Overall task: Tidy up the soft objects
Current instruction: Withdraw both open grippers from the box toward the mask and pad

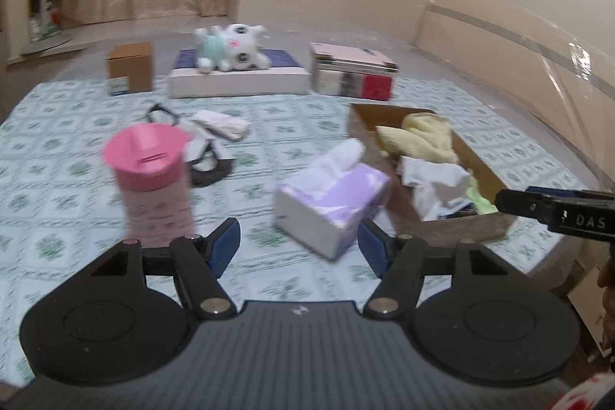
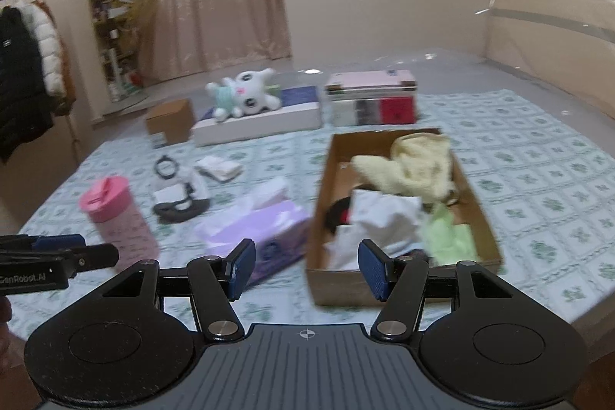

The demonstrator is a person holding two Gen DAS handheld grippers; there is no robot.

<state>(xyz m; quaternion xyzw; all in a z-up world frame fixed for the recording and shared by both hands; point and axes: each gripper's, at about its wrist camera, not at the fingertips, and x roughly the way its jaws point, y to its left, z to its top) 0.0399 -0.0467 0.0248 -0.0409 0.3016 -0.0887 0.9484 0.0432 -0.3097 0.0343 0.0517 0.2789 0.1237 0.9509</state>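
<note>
An open cardboard box (image 2: 476, 202) on the bed holds soft things: a pale yellow cloth (image 2: 415, 164), a white cloth (image 2: 380, 218) and a light green one (image 2: 449, 237). It also shows in the left wrist view (image 1: 488, 175). A white plush toy (image 1: 234, 47) (image 2: 246, 95) lies on a flat white box at the far side. White socks or cloths (image 1: 221, 125) and a dark soft item (image 1: 209, 171) lie near the middle. My left gripper (image 1: 300, 248) is open and empty above the sheet, near a purple tissue box (image 1: 330, 202). My right gripper (image 2: 305, 268) is open and empty before the cardboard box.
A pink lidded cup (image 1: 152, 175) (image 2: 117, 218) stands at the left. A brown carton (image 1: 130, 68), the flat white box (image 1: 238, 79) and a pink-topped box (image 1: 353, 72) line the far side. A headboard (image 1: 519, 48) runs along the right.
</note>
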